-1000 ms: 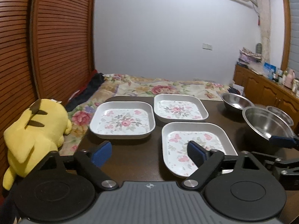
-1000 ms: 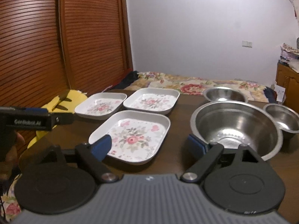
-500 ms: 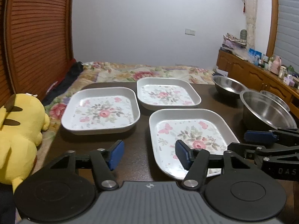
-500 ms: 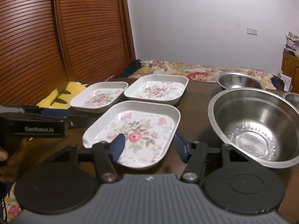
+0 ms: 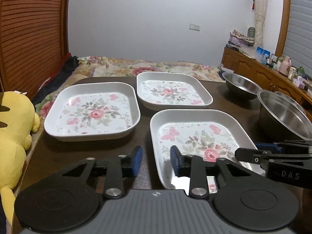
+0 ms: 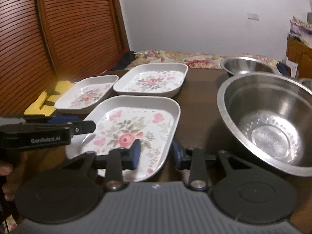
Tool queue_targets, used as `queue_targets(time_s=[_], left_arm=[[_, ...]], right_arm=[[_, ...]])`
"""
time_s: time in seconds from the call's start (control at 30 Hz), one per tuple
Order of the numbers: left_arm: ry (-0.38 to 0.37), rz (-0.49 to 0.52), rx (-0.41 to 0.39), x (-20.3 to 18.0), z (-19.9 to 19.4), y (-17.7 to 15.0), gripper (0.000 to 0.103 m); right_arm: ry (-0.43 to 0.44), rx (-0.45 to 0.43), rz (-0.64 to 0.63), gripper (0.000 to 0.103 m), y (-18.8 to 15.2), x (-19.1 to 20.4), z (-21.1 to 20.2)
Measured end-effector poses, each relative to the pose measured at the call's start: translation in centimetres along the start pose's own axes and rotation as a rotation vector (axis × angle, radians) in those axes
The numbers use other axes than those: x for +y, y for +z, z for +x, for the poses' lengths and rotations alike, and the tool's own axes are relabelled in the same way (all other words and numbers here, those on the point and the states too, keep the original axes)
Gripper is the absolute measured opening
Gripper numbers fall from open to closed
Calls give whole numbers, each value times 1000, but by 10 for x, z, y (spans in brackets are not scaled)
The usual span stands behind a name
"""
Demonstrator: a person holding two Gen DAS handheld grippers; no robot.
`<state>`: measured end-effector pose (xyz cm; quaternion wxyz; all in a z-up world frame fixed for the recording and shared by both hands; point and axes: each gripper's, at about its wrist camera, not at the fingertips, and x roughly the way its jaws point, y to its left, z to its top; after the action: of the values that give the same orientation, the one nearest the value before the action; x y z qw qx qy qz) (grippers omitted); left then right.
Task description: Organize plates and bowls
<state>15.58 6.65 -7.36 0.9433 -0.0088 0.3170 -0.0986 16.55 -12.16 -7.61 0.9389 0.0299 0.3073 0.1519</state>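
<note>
Three white square plates with a rose print lie on the dark table (image 5: 81,152). The near plate (image 5: 195,134) (image 6: 136,124) is flanked by both grippers. My left gripper (image 5: 156,159) straddles its left rim; the jaws are closing, with a gap still showing on both sides of the rim. My right gripper (image 6: 156,153) straddles the right near rim, also closing, and its pads do not clamp the rim. Another plate (image 5: 93,111) sits back left and a third (image 5: 171,91) at the back. A large steel bowl (image 6: 269,120) stands to the right.
A smaller steel bowl (image 6: 245,66) stands behind the large one, and a third bowl (image 6: 306,81) peeks in at the right edge. A yellow plush toy (image 5: 13,128) lies off the table's left side. A floral bedcover (image 5: 148,68) lies beyond, and a cluttered sideboard (image 5: 273,72) runs along the right.
Both grippers came forward and down to the near plate. Their jaws narrowed from wide open, and each now has a rim of that plate between its fingers.
</note>
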Motion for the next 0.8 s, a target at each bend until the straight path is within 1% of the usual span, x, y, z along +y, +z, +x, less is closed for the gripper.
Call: queue_targets(time_s=[0.03,0.1,0.17,0.23,0.37,0.5,0.7,0.8], left_arm=[[-1,-1,1,0,0,0,24],[-1,-6,6,-1,1,0,11],[-2,-17,6,0,0,-2,10],[4,-20,3,-2,-4,-4,10],[-9,-36,4,-1,-16,-10,10],[-5,-30,-15,-7,-33,-19,10],[-15,-45,-37,-13,-54,-31,10],[-23,-44,-34,-17,-60,-36,10]], right_arm=[[-8,2,5,30,-1,-1,2],[-10,-7,4,29,-1,-2,2],[-4,-5,4,24,-2,-2,1],[4,-4,7,22,-2,-2,0],[44,-9,30,22,-5,-5,-6],[69,-21,29,22,-8,-5,-20],[79,-44,-9,22,-16,0,-41],[88,-57,-25,22,-20,0,-51]])
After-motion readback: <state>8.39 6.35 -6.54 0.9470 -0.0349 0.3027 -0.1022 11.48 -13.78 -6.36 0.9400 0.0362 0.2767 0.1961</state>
